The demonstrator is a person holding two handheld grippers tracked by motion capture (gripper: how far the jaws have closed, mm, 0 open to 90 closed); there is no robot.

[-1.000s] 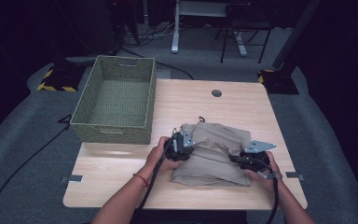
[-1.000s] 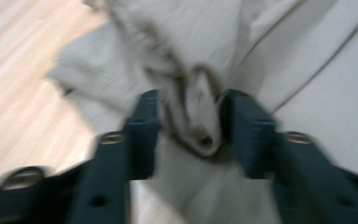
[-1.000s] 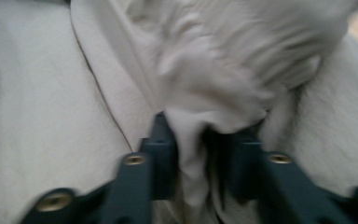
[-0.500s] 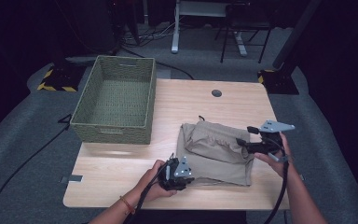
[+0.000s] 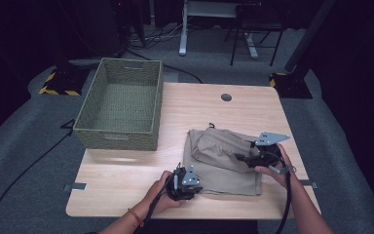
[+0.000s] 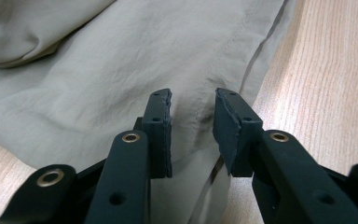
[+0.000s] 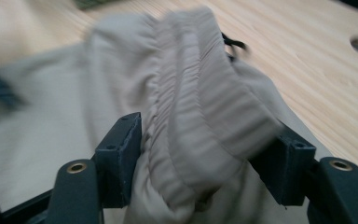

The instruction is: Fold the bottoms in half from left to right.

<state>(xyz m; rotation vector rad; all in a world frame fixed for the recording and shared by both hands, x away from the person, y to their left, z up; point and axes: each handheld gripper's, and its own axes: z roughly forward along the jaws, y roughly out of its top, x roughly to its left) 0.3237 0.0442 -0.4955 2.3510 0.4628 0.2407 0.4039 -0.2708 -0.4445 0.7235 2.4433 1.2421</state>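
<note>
- Khaki shorts point(image 5: 221, 161) lie partly folded on the wooden table point(image 5: 126, 170); the green basket point(image 5: 121, 105) beside them is empty, so folding and stowing look unfinished.
- Right gripper point(image 7: 205, 158), jaws just closing, clamps the bunched waistband.
- Left gripper point(image 6: 193, 130), jaws just closing, straddles the hem seam, not yet pinching.

khaki shorts point(image 5: 221, 163) lie folded flat on the table's near right, waistband end lifted.

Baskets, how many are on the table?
1: the green woven basket sits at the table's far left corner, apart from the beige shorts near the front.
</note>
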